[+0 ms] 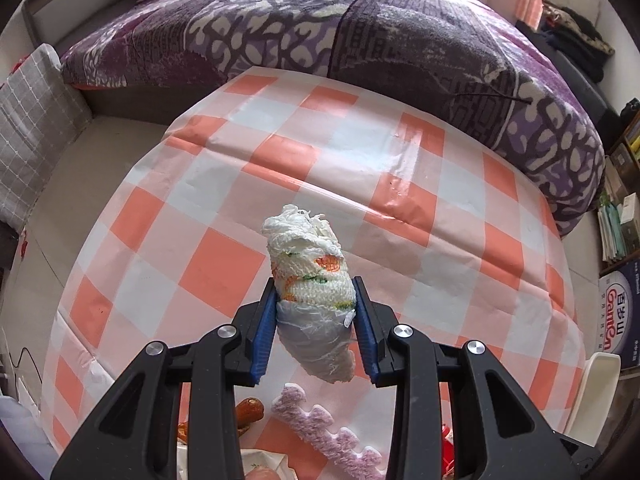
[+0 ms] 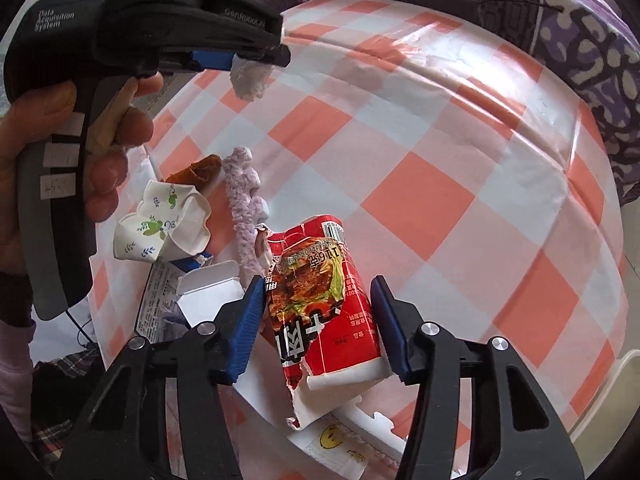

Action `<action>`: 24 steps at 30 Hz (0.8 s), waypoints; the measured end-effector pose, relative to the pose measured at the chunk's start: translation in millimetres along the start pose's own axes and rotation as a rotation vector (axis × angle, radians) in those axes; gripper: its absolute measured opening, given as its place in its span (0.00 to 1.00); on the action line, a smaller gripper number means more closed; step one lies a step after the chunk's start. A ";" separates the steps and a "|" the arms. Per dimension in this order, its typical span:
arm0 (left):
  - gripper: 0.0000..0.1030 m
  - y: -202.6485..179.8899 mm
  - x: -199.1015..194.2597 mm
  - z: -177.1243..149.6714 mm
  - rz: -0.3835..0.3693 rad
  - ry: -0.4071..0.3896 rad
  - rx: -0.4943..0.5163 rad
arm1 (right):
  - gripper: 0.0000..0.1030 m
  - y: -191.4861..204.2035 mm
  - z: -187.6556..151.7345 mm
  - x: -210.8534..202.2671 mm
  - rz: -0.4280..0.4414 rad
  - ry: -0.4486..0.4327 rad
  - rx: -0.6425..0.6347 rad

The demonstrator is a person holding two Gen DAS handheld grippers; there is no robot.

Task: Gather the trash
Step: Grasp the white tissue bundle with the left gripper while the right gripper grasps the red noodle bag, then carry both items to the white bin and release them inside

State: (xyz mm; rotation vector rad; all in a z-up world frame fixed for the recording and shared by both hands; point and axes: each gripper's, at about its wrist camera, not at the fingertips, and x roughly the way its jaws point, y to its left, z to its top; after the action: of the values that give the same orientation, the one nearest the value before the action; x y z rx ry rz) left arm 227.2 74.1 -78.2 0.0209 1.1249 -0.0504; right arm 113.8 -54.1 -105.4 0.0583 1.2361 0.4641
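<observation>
My left gripper (image 1: 316, 300) is shut on a wad of white netting and plastic wrap (image 1: 312, 276) and holds it above the orange-checked tablecloth (image 1: 420, 220). In the right wrist view the left gripper (image 2: 256, 58) shows at the upper left with the wad (image 2: 249, 78) hanging from it. My right gripper (image 2: 318, 308) stands around a torn red instant-noodle cup (image 2: 320, 300); its left pad touches the cup and a small gap shows at the right pad. A crumpled patterned paper cup (image 2: 160, 226), a white carton (image 2: 208, 292), a brown peel (image 2: 200, 172) and a purple foam strip (image 2: 244, 200) lie on the table.
A bed with a purple patterned quilt (image 1: 360, 40) runs along the table's far edge. A grey checked cushion (image 1: 32, 128) is at the left. Shelves and a printed box (image 1: 620, 300) stand at the right. A white chair edge (image 1: 596, 384) is beside the table's right side.
</observation>
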 end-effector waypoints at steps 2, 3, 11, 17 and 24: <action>0.35 2.1 -5.2 -1.3 0.004 -0.009 -0.007 | 0.49 -1.9 2.5 -7.6 -0.010 -0.026 0.024; 0.35 2.8 -8.4 -2.2 0.006 -0.015 -0.009 | 0.49 -3.0 3.4 -11.5 -0.015 -0.039 0.036; 0.35 -0.4 -52.6 -10.2 0.027 -0.117 -0.037 | 0.48 -27.4 -1.8 -60.3 -0.082 -0.233 0.166; 0.35 -12.7 -90.6 -22.1 0.036 -0.193 -0.054 | 0.49 -41.1 -8.8 -96.5 -0.145 -0.380 0.231; 0.35 -41.9 -125.6 -46.0 0.053 -0.278 -0.057 | 0.49 -57.4 -24.7 -133.5 -0.208 -0.489 0.298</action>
State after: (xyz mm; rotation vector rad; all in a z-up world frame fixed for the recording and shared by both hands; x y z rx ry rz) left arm 129.6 38.0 15.6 -0.0068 0.8467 0.0254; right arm 75.7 -160.8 -11.0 0.2783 0.8088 0.0706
